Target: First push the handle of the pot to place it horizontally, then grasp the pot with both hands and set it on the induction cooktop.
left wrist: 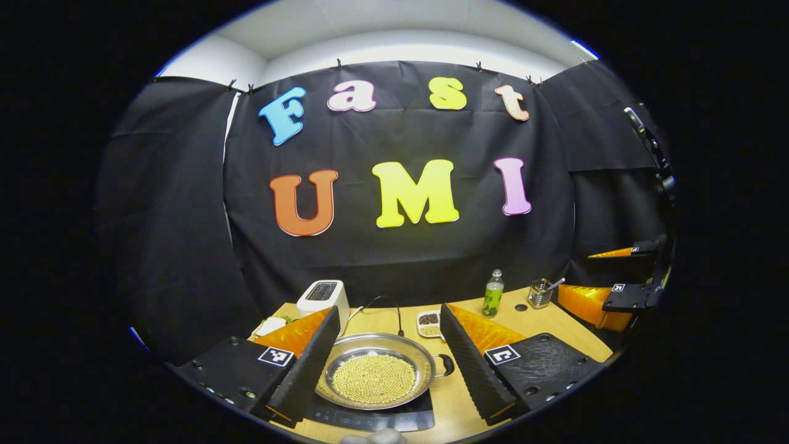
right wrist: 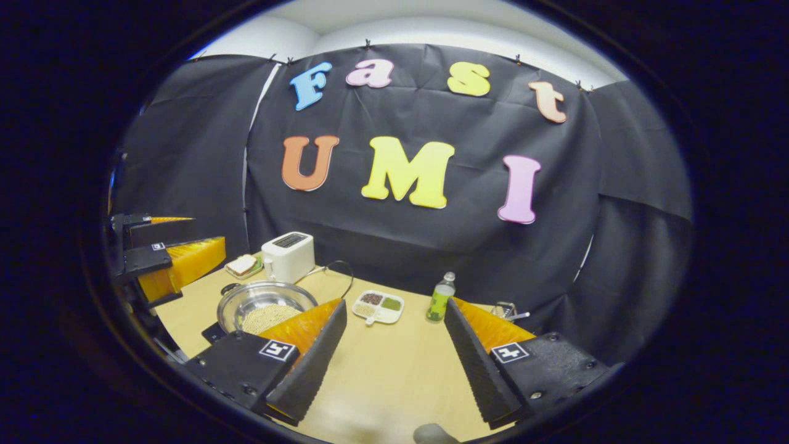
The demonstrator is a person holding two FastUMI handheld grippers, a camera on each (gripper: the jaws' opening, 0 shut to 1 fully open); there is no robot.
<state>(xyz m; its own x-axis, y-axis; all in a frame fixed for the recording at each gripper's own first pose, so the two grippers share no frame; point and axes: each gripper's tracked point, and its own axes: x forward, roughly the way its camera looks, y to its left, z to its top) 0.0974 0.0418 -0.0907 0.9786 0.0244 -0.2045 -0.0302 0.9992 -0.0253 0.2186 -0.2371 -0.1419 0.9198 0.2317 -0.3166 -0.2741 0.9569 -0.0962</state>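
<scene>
Pot on cooktop, both tongs apart and clear.

Steel pot (left wrist: pixel 376 370) of yellow grains sits on the black induction cooktop (left wrist: pixel 370 419), dead ahead between the left gripper (left wrist: pixel 382 364) fingers, side handle (left wrist: pixel 445 365) pointing right. Right gripper (right wrist: pixel 394 354) hangs over bare wooden table (right wrist: pixel 394 364), pot far-left. Left is nearer.

glossy metal pot (left wrist: pixel 375 370), matt wooden table (right wrist: pixel 394 364)

1. left gripper (left wrist: pixel 389 364): black finger bodies showing screws along their edges, ridged black inner pads, orange wedges sitting behind.
2. right gripper (right wrist: pixel 394 364): wearing the same black bodies, orange wedges, ridged pads.
3. each finger carrying one square black-and-white marker tag on top.
</scene>
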